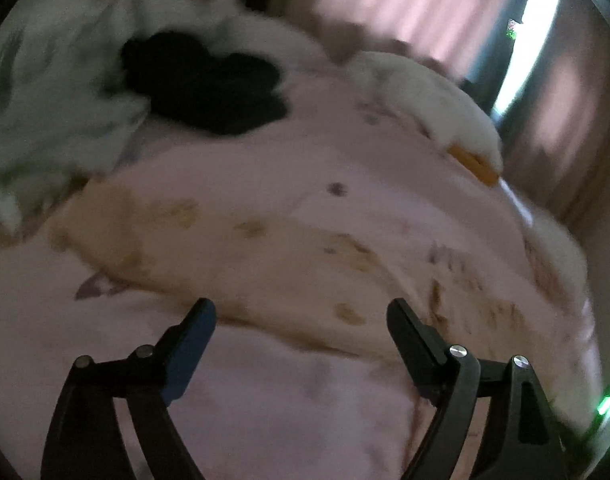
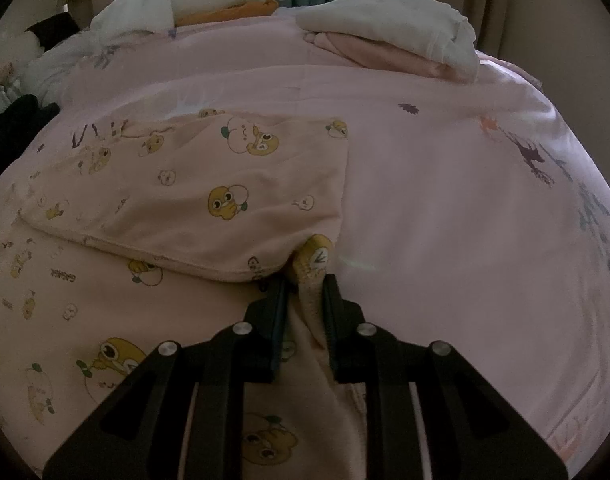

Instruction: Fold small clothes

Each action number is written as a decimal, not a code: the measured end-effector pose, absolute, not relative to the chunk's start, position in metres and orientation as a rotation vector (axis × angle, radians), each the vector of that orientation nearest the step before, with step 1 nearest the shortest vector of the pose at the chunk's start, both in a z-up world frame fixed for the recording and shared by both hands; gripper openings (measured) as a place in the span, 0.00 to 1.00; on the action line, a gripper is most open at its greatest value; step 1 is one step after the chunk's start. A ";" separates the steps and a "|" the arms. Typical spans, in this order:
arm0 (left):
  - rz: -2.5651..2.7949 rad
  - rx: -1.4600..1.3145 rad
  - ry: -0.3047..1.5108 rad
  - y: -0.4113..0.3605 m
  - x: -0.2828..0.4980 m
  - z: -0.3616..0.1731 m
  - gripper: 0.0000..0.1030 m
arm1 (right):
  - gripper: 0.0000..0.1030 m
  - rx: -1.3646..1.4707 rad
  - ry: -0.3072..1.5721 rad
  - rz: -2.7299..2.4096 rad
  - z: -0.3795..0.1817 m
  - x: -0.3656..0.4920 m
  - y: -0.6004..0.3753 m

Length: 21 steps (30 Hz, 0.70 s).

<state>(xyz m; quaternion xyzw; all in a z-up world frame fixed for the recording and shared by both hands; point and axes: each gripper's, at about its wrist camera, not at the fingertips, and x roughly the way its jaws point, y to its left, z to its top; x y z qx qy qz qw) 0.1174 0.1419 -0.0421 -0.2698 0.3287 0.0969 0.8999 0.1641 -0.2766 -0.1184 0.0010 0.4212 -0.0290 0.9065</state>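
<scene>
A peach garment printed with yellow cartoon figures (image 2: 193,200) lies on a pink bedspread (image 2: 445,200), its upper part folded over its lower part. My right gripper (image 2: 305,280) is shut on a bunched edge of this garment at the fold's right corner. In the blurred left wrist view the same garment (image 1: 265,264) lies ahead. My left gripper (image 1: 301,312) is open and empty just above its near edge.
A stack of folded cream and pink clothes (image 2: 393,36) sits at the far right of the bed. A white plush with an orange part (image 2: 193,4) lies at the far left. A black garment (image 1: 201,80) and white-green bedding (image 1: 45,92) lie far left.
</scene>
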 end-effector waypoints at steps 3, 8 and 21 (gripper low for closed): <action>0.192 -0.803 0.652 0.194 0.105 -0.059 0.84 | 0.19 0.004 0.870 -0.058 -0.118 0.164 -0.277; 0.188 -1.165 0.563 0.264 0.080 -0.088 0.83 | 0.19 -0.009 0.870 -0.064 -0.118 0.164 -0.276; 0.587 -0.812 0.593 0.260 0.103 -0.091 0.27 | 0.20 -0.031 0.875 -0.072 -0.119 0.165 -0.274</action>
